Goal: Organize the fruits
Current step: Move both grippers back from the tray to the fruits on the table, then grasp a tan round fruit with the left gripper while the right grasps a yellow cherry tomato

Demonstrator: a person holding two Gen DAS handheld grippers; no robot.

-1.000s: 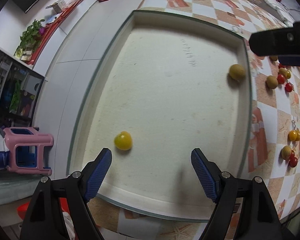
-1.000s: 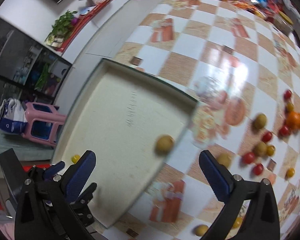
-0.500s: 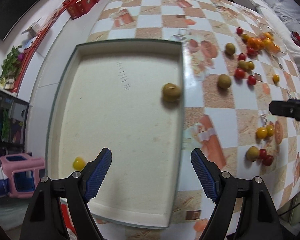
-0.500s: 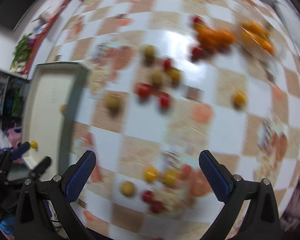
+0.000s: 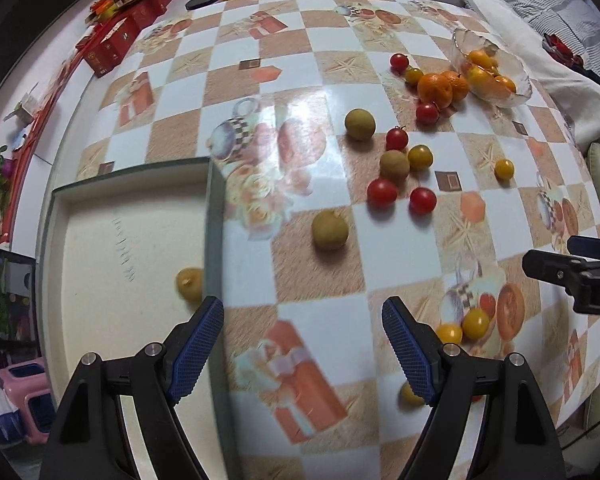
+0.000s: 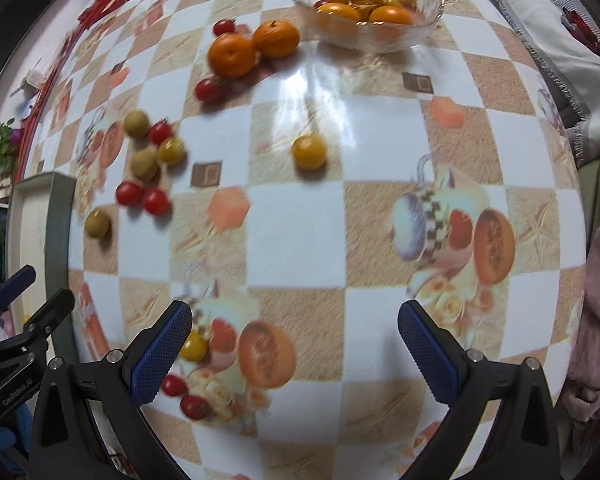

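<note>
Looking down through both wrist cams, I've got my left gripper [image 5: 303, 344] spread wide with nothing between its blue pads, hanging over the checkered orange-and-white tablecloth [image 5: 260, 80] right at the edge of the shallow cream rectangular tray [image 5: 100, 248]. One tan round fruit [image 5: 189, 283] sits inside the tray against its right wall; another brownish-green round fruit [image 5: 330, 230] lies on the cloth just outside it. My right gripper [image 6: 296, 346] is wide too, empty, pointing down at the cloth with a small yellow cherry tomato [image 6: 193, 346] just beside its left pad. Red cherry tomatoes [image 6: 142, 198] and more yellow ones are scattered around, two loose mandarins [image 6: 254, 49] sit beside the clear glass bowl [image 6: 366, 30] holding more orange fruit.
</note>
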